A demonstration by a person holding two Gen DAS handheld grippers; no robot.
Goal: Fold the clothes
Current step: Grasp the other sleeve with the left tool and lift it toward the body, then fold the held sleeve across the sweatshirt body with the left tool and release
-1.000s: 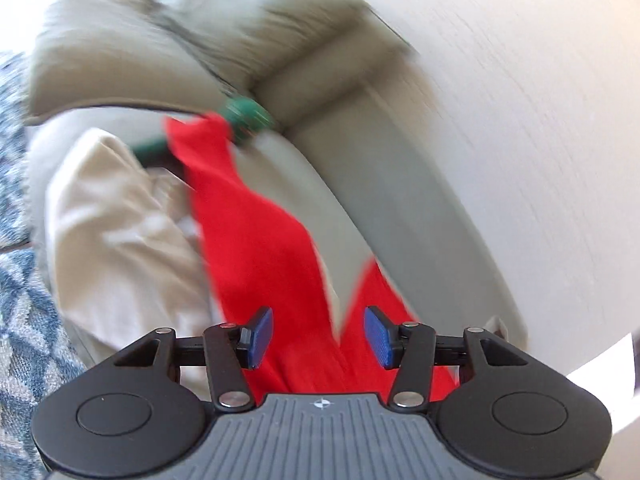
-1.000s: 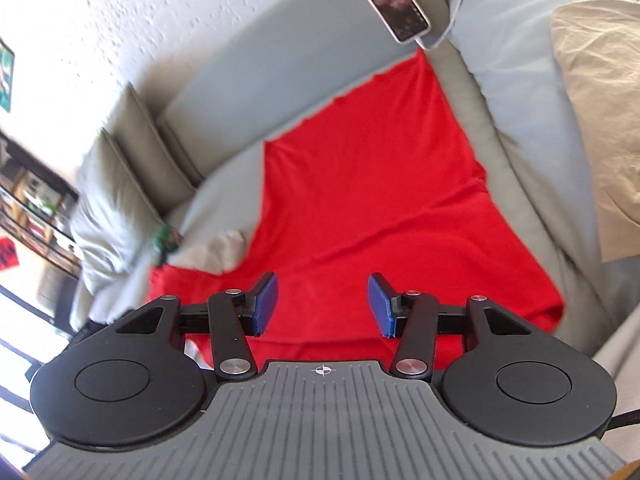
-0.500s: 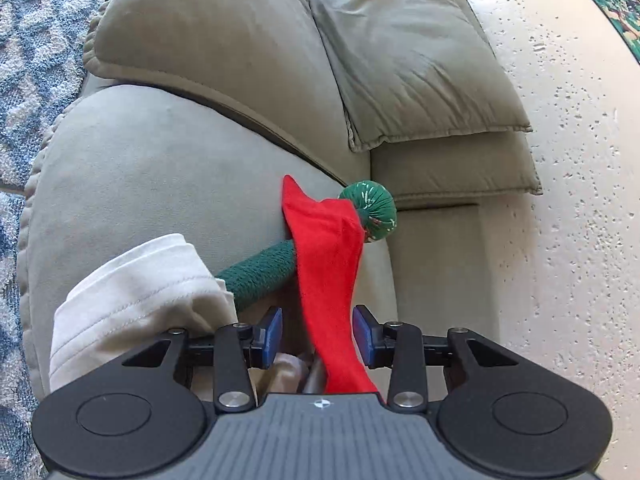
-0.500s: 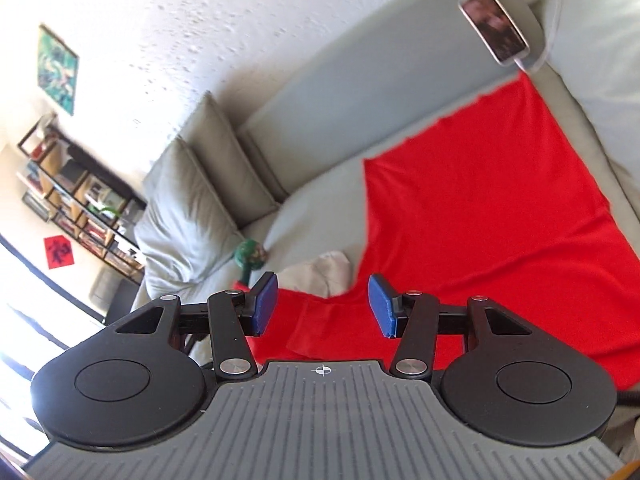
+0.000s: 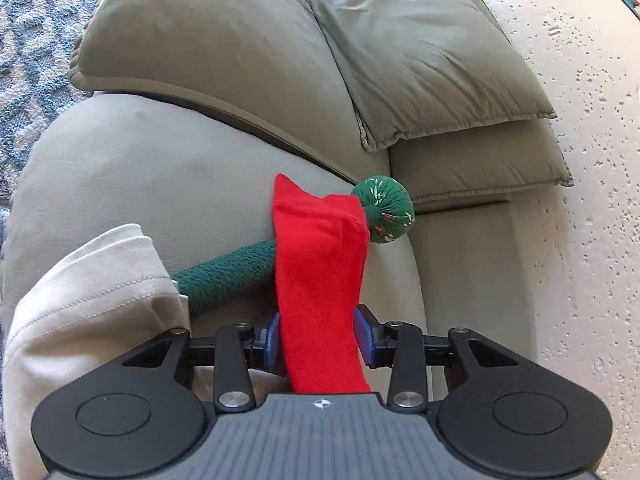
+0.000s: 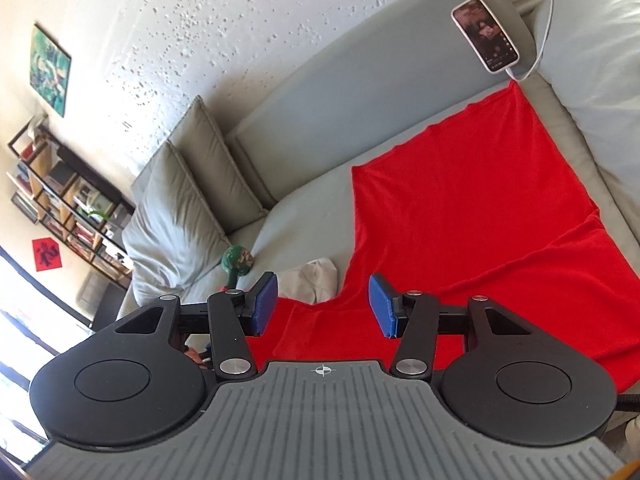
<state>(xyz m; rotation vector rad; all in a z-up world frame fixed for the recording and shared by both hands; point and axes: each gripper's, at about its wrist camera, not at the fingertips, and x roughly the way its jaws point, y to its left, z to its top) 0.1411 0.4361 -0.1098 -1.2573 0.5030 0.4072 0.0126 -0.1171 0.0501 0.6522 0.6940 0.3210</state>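
Observation:
A red garment (image 6: 460,208) lies spread flat on the grey sofa seat (image 6: 304,216). One narrow end of the red garment (image 5: 320,256) runs up between the blue pads of my left gripper (image 5: 318,336), which is shut on it, and drapes over a green knitted item. My right gripper (image 6: 323,306) hovers open above the near edge of the red cloth, with nothing between its fingers. A folded beige garment (image 5: 80,304) sits to the left of the left gripper, and shows as a small beige garment (image 6: 314,280) beside the red cloth.
A green knitted tube with a ball end (image 5: 386,210) lies on the sofa under the red end. Two grey cushions (image 5: 240,48) lean at the sofa's end. A phone (image 6: 484,34) on a cable rests on the backrest. Patterned rug (image 5: 28,20), bookshelf (image 6: 68,208).
The left view swung from blurred motion toward the cushions and settled; the left jaws narrowed onto the red end. The right gripper rose and turned left, staying open.

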